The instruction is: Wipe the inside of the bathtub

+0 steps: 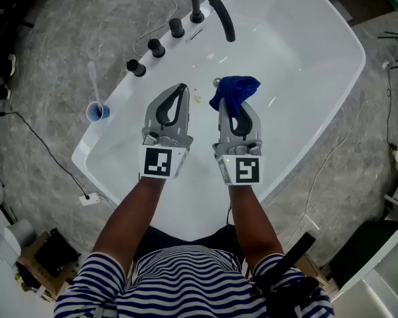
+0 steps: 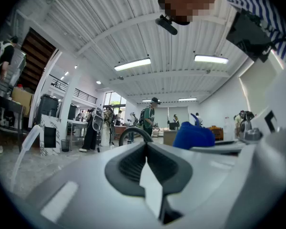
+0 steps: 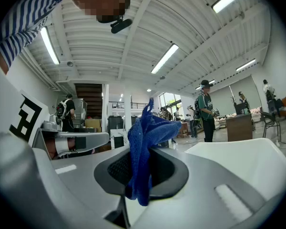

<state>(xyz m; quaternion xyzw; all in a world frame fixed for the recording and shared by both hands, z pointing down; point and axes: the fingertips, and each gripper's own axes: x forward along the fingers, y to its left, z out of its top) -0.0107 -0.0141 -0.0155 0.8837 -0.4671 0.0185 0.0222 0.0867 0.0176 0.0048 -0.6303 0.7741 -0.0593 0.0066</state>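
A white bathtub (image 1: 331, 52) fills the middle of the head view, with a black spout (image 1: 212, 5) at its far rim. My right gripper (image 1: 233, 103) is shut on a blue cloth (image 1: 234, 91), which bunches out past its tips over the tub's inside, close to the metal drain (image 1: 217, 82). The same blue cloth (image 3: 145, 142) hangs between the jaws in the right gripper view. My left gripper (image 1: 179, 89) hovers beside it over the tub, jaws shut with nothing in them. In the left gripper view the left gripper (image 2: 146, 149) points level, with the blue cloth (image 2: 193, 135) at its right.
Three black knobs (image 1: 156, 48) line the tub's left rim. A blue cup (image 1: 97, 112) with a white stick stands on the rim's near-left end. Cables (image 1: 46, 151) trail over the grey floor. People stand far off in the hall (image 2: 150, 116).
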